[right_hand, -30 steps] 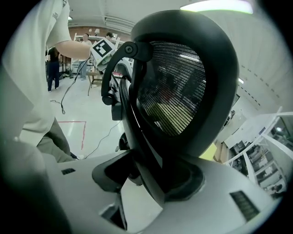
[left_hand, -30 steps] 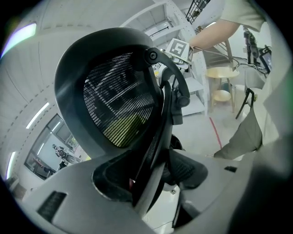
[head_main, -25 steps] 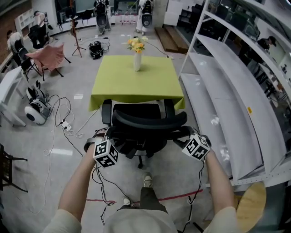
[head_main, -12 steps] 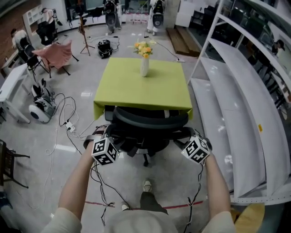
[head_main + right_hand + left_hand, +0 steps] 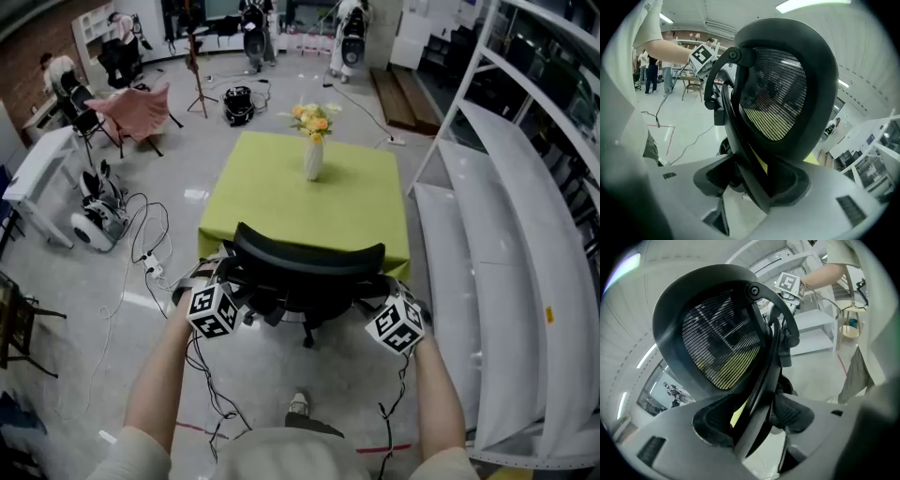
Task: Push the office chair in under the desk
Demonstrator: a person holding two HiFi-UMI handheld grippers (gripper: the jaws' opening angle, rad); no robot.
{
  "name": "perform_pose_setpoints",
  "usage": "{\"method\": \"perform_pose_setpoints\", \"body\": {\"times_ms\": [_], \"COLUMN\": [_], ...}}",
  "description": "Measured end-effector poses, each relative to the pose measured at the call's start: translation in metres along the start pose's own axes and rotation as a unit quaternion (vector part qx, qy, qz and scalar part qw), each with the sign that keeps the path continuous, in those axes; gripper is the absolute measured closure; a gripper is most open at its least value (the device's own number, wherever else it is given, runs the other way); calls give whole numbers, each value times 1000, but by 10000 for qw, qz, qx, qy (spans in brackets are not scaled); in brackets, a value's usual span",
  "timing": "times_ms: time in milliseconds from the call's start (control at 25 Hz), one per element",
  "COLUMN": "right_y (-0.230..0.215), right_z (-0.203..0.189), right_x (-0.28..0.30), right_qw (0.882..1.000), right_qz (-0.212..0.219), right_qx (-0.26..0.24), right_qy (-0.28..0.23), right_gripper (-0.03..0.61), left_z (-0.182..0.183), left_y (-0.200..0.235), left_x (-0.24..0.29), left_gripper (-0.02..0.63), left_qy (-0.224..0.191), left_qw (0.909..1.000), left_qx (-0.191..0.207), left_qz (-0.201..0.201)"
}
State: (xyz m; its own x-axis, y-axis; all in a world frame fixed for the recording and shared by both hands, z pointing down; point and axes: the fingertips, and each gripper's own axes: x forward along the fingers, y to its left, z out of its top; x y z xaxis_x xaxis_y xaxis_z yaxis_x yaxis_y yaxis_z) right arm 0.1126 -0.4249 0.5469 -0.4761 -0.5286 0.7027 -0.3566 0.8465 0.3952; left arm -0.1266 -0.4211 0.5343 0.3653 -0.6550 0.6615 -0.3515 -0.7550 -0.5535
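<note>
From the head view, the office chair [image 5: 309, 255] stands with its backrest right at the near edge of the desk [image 5: 281, 197]. The seat is hidden under the green cloth and only part of the base shows on the floor. The left gripper [image 5: 228, 279] and the right gripper [image 5: 377, 289] sit at the two sides of the backrest, one on each edge. A vase [image 5: 313, 157] of flowers stands toward the far end of the desk.

I judge the push to be in its last stretch. What remains is a short, even shove from both sides, straight ahead, stopping before the backrest knocks the desk and shakes the vase.

In the left gripper view, the chair [image 5: 719, 338] fills the frame and its frame bar runs down between the jaws of the left gripper [image 5: 754, 423]. These jaws have just been opening and now stand wide around the bar, with a sliver of green cloth showing beside it, so they look loose on it.

In the right gripper view, the same chair [image 5: 783, 89] looms close. The right gripper [image 5: 750, 185] has its jaws set narrower and appears to clasp the frame bar.
</note>
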Motion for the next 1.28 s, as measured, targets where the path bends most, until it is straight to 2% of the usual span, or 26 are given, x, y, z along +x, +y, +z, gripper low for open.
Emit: {"method": "perform_pose_setpoints", "body": {"times_ms": [480, 1280], "right_y": [-59, -98], "right_z": [18, 40], "right_x": [46, 86], "right_qw": [9999, 9995], "right_qz": [-71, -311], "right_qx": [-104, -13], "right_qy": [-59, -72], "right_gripper": [351, 336], "left_z": [-11, -28], "left_y": [66, 117], "left_x": [47, 76], "left_gripper": [327, 328], "left_qy": [164, 43], "left_qw": [9990, 9987], "left_qx": [-2, 136], "left_qz": [423, 480]}}
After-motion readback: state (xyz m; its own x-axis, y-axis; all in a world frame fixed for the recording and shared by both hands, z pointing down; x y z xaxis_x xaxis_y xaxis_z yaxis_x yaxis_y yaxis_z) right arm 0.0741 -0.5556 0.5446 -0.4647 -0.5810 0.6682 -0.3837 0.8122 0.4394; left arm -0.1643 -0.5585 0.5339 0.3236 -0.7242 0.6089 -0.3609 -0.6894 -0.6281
